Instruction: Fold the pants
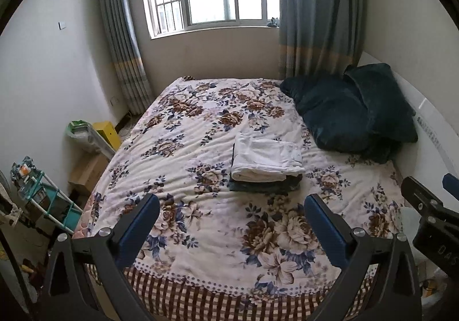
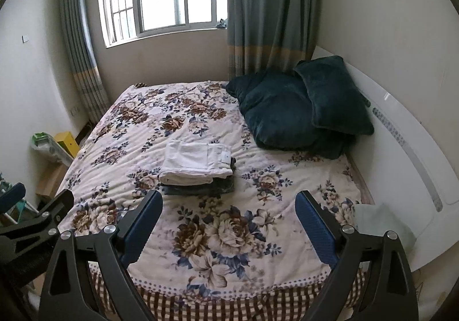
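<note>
On the bed [image 1: 200, 235], mid-quilt: white pants [image 1: 266, 160] folded atop darker folded clothes [image 1: 264, 185] | left gripper [image 1: 231, 223] and right gripper [image 2: 229, 219] fingers spread wide, empty, held back near bed's foot | folding looks finished, nothing visibly left.

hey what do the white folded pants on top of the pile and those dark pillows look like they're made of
White pants: probably cotton twill or denim, matte; crisp folds and what looks like a small waistband tag suggest this.
Dark pillows: likely plush velvet or fleece, with a soft, uneven sheen across the teal nap.
Both are judged from looks alone.
</note>
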Motion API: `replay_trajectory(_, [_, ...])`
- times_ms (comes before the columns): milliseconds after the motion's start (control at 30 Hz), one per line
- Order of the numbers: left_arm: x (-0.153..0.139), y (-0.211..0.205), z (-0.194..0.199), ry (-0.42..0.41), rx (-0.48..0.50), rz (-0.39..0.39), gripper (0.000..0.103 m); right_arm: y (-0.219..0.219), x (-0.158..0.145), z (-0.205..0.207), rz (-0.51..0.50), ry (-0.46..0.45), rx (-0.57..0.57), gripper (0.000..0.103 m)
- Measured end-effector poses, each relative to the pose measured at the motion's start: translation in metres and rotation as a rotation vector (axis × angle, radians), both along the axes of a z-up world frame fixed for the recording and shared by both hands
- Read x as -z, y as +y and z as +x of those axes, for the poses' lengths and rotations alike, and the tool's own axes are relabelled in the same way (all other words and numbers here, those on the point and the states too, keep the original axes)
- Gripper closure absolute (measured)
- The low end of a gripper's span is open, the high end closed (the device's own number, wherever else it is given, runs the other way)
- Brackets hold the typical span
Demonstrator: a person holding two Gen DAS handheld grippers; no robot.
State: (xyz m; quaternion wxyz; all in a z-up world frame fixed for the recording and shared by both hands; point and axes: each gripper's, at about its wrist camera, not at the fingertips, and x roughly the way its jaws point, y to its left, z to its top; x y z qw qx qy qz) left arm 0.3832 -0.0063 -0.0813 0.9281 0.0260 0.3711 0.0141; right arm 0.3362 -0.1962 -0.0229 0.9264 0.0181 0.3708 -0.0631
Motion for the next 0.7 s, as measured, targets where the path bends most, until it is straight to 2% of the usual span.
replay_trajectory(700, [-0.01,0.008,0.006,-0.055,-0.018,0.002,0.0,0.006,0.003,0.005,0.012,-0.027,-0.01,0.005])
